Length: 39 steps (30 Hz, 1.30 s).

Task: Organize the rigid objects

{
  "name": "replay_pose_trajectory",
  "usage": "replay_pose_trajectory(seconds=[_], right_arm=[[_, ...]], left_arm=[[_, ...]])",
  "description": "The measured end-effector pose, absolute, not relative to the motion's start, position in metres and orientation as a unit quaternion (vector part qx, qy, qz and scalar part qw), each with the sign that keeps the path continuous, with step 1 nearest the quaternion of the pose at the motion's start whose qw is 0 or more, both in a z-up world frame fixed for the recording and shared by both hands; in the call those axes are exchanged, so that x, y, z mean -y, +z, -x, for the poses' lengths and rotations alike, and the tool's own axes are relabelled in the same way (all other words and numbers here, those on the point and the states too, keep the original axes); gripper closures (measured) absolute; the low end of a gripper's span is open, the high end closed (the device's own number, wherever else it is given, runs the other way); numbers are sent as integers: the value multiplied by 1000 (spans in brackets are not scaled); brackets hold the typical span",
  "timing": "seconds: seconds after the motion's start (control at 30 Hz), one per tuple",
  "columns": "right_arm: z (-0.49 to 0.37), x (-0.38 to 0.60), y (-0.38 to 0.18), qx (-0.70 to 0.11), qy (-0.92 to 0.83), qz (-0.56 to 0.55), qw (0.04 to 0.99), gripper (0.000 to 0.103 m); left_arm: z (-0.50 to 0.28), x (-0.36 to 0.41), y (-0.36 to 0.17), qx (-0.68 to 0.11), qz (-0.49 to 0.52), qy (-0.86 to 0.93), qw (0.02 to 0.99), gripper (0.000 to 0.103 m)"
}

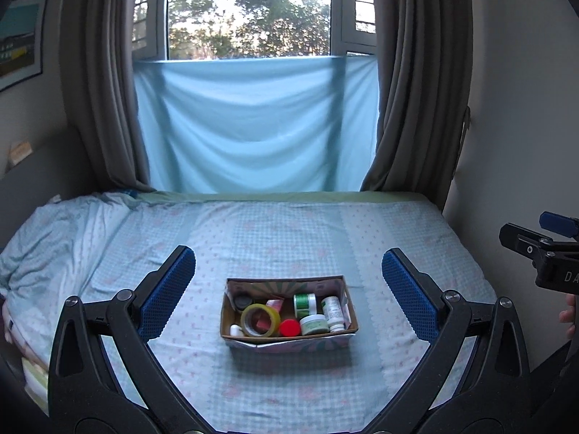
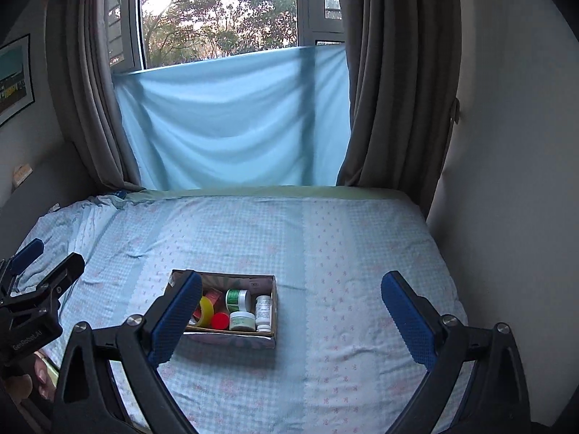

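Observation:
A cardboard box [image 1: 349, 302] sits on the bed, also in the right wrist view [image 2: 274, 300]. It holds a yellow tape roll [image 1: 258, 320], a red cap [image 1: 290, 327], a white bottle [image 1: 333, 313], green-labelled jars [image 1: 314, 324] and other small items. My left gripper [image 1: 289, 275] is open and empty, held above the bed with the box between its fingers in view. My right gripper [image 2: 291, 296] is open and empty, to the right of the box; its left finger [image 2: 177, 318] hides the box's left part.
The bed [image 1: 289, 224] has a blue patterned sheet, crumpled bedding [image 1: 54, 238] at the left and a wall [image 1: 524, 108] at the right. A window with grey curtains [image 1: 416, 90] and blue cloth [image 1: 253, 123] is behind.

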State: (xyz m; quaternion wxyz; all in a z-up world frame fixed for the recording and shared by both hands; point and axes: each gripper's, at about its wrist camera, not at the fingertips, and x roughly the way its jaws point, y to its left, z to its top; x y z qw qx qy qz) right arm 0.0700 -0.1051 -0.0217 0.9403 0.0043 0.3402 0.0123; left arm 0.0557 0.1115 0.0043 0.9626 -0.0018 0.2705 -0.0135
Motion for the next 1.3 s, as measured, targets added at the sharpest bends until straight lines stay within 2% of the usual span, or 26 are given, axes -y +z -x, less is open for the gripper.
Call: replay_pose_trajectory(seconds=[0.27, 1.3], right_arm=[[-56, 112, -11, -313, 11, -3, 950, 4], [-61, 125, -14, -308, 26, -17, 951, 4]], left_arm=[[-45, -107, 1, -262, 12, -12, 965, 0], [-47, -98, 9, -245, -4, -6, 970, 0]])
